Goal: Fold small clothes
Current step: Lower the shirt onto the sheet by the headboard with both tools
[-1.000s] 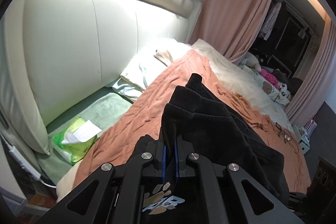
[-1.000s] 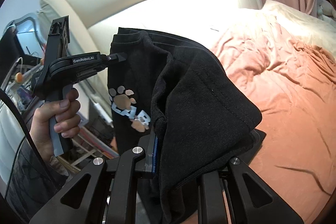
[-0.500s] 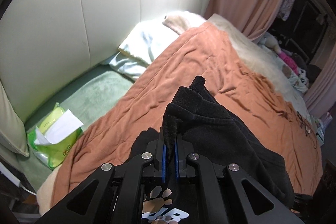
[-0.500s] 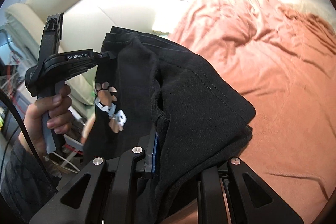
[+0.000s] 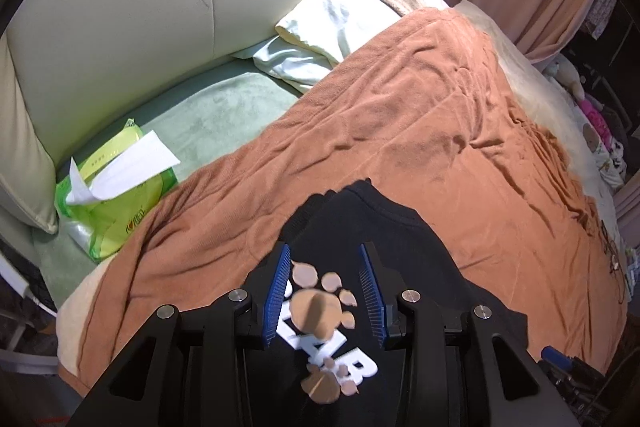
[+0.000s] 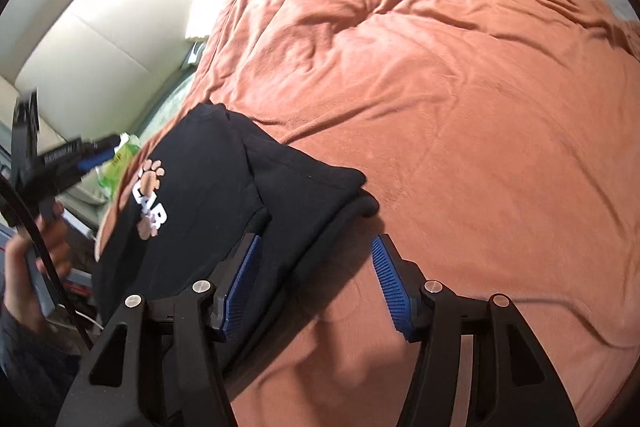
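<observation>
While the black t-shirt (image 6: 208,195) is lying folded on the orange blanket (image 6: 460,115) near the bed's edge, the left gripper (image 5: 326,287) is hovering over its paw print, fingers spread wide, gripping nothing. Right gripper (image 6: 316,267) is hanging just beside the shirt's folded edge, also wide apart and empty.

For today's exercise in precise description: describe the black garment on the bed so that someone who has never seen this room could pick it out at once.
Start at the wide bed covered by a rust-orange blanket. At its near edge, beside the open left gripper and right gripper, lies the black garment, folded over on itself. It is the only dark item on the blanket, and it alone carries tan paw prints with white block letters.
</observation>
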Demonstrator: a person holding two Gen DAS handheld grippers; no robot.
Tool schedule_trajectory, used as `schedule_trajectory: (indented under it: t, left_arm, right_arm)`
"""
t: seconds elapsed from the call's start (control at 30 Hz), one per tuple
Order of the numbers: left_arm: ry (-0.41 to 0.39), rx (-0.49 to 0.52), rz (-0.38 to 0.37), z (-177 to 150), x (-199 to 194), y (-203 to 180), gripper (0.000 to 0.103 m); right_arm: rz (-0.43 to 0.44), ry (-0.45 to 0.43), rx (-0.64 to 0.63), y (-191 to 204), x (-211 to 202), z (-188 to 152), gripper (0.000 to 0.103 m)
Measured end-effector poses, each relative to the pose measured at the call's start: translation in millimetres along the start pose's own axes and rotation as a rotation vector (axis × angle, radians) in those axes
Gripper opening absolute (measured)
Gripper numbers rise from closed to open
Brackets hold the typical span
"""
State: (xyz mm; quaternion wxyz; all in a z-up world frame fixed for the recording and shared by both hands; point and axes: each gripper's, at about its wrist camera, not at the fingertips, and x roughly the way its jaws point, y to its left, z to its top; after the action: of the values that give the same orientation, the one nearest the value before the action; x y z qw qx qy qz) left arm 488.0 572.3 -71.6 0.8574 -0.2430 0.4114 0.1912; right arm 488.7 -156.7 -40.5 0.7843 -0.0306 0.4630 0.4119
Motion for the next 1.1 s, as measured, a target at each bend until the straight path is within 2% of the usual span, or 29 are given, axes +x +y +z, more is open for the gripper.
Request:
schedule_trajectory:
  t: [0.07, 0.1, 0.27, 0.4, 0.43, 0.47, 0.57, 0.67, 0.73, 0.9, 1.1]
  left_arm:
    - [0.001, 0.015, -0.016, -9, -7, -5, 0.048]
    - [0.0, 0.024, -0.026, -16, -13, -7, 0.049]
    - [0.006, 0.053, -0.086, -39, -37, -19, 0.049]
    - [0.002, 0.07, -0.116, -58, -63, -25, 0.05]
    - [-0.001, 0.077, -0.125, -63, -70, -27, 0.05]
    - [-0.003, 0.085, -0.126, -67, -76, -29, 0.05]
    - [-0.016, 0.097, -0.112, -84, -99, -31, 0.051]
    - [-0.036, 0.097, -0.111, -101, -118, -30, 0.063]
    - [-0.042, 0.103, -0.11, -111, -127, -32, 0.065]
    - [-0.045, 0.097, -0.132, -130, -142, -40, 0.065]
    - [-0.074, 0.066, -0.117, -148, -151, -38, 0.065]
  right_arm:
    - [-0.004, -0.007, 0.01, 1, -14, -6, 0.056]
    - [-0.007, -0.009, 0.014, 0, -21, -9, 0.056]
    - [-0.016, -0.031, 0.026, 14, -55, -20, 0.056]
    - [0.024, -0.053, 0.074, 4, -73, -24, 0.056]
    - [0.029, -0.056, 0.089, -10, -74, -25, 0.056]
    - [0.037, -0.059, 0.104, -23, -77, -29, 0.056]
    - [0.056, -0.076, 0.122, -26, -92, -40, 0.056]
    - [0.082, -0.09, 0.13, -24, -107, -50, 0.056]
    - [0.105, -0.094, 0.144, -26, -115, -55, 0.056]
    - [0.144, -0.091, 0.154, -35, -118, -62, 0.056]
    - [0.178, -0.067, 0.152, -45, -103, -68, 0.056]
